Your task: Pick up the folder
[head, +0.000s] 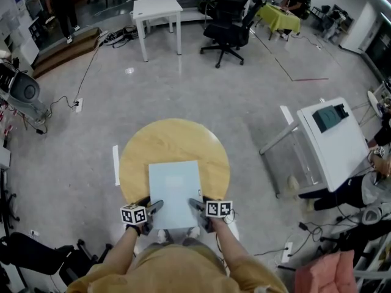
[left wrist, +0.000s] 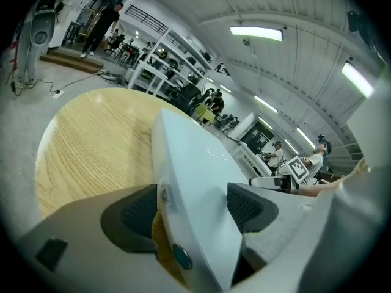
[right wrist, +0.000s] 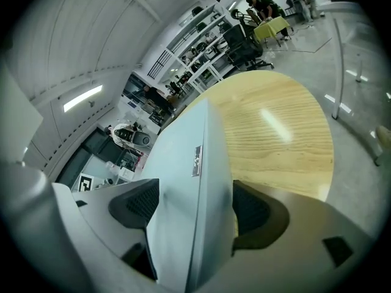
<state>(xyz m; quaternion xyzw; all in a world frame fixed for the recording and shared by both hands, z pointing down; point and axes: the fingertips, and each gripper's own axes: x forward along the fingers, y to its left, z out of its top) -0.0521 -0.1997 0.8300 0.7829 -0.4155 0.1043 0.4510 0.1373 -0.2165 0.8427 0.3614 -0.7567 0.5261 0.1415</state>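
Folder (head: 176, 193) at near edge of tabletop (head: 174, 138), long axis pointing away from person, near end overhanging. Left gripper (head: 156, 209) clamps near-left corner, right gripper (head: 195, 205) near-right; pads pinch it top and bottom. Both equally near. Judgement: lift must stay level.

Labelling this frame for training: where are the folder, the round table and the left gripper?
folder (head: 175, 191): head view, centre of its cover.
round table (head: 171, 140): head view, bare wood beyond the folder.
left gripper (left wrist: 192, 211): left gripper view, midway between its jaws.
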